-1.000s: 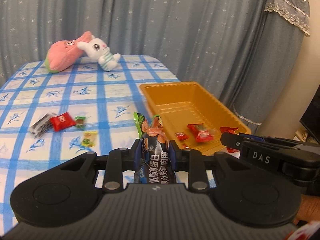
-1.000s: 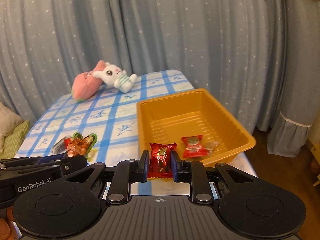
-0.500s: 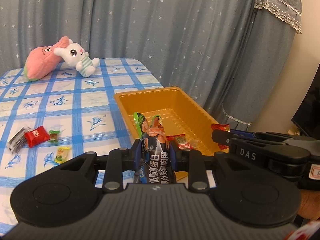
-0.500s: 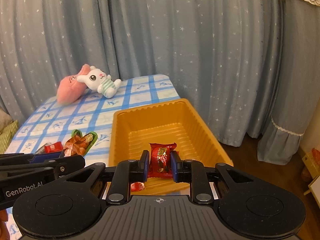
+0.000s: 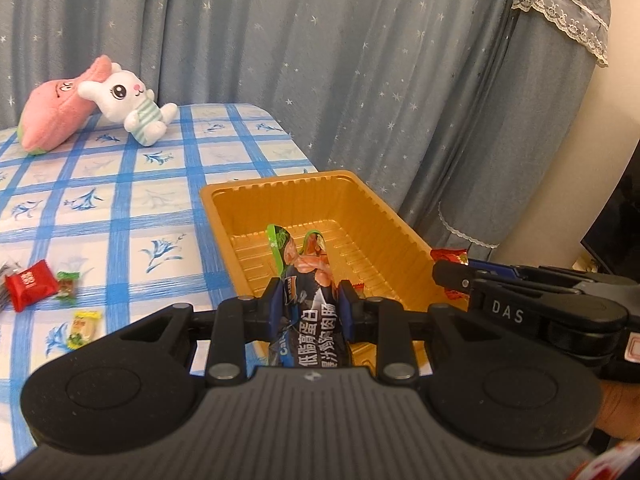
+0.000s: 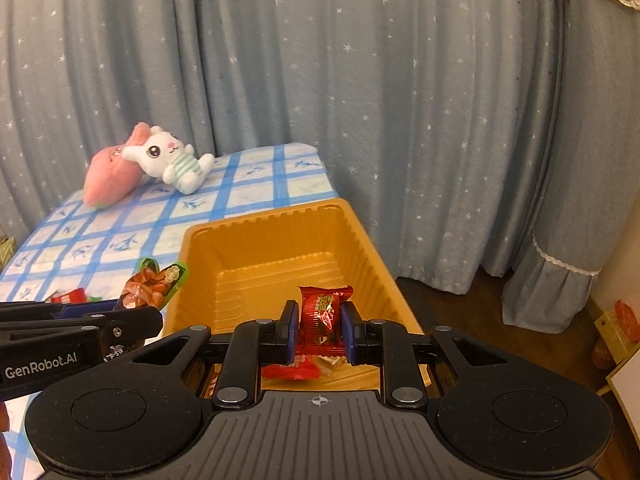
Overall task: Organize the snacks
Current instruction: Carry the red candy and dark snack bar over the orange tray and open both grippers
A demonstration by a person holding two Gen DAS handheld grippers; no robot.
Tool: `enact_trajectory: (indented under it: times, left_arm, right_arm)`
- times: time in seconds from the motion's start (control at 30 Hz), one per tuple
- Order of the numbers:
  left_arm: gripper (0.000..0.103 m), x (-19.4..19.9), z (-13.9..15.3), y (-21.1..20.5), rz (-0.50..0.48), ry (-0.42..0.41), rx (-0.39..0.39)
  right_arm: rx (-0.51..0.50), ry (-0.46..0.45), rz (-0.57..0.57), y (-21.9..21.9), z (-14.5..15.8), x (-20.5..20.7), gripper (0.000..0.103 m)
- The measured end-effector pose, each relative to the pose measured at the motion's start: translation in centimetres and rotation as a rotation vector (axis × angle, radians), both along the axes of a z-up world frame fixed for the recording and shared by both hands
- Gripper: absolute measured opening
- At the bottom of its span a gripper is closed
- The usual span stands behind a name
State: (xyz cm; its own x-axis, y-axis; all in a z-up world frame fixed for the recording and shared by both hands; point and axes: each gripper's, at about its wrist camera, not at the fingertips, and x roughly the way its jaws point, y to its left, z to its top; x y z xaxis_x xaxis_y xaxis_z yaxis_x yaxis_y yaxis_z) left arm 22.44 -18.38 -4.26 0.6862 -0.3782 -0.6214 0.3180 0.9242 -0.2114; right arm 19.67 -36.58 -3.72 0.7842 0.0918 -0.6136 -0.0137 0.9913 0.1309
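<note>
My left gripper [image 5: 311,304] is shut on a dark snack packet with a green top [image 5: 306,276] and holds it over the near end of the orange tray [image 5: 248,192]. My right gripper [image 6: 319,326] is shut on a small red candy packet [image 6: 325,314], held above the near end of the same tray [image 6: 256,224]. Each gripper shows in the other's view: the right one [image 5: 448,270] beside the tray's right rim, the left one [image 6: 136,312] at the tray's left. Red wrappers [image 6: 292,372] lie in the tray under my right gripper.
On the blue checked tablecloth [image 5: 120,184] to the left of the tray lie a red packet [image 5: 30,285], a small green candy [image 5: 67,285] and a yellow candy [image 5: 82,322]. A pink plush [image 5: 56,108] and a white rabbit plush [image 5: 128,102] lie at the back. Blue curtains hang behind.
Both grippers have moved forward and right with their packets, from beside the tray's near end to above it. The tray now sits more central in both views.
</note>
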Motion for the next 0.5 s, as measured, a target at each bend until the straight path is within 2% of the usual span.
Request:
enact_trajectory:
  times: [0.5]
  left_arm:
    - [0.026, 3.3, -3.2, -1.7, -0.012, 0.048, -0.02]
  right_arm:
    - [0.007, 0.028, -0.017, -1.0, -1.7, 2.8, 0.023]
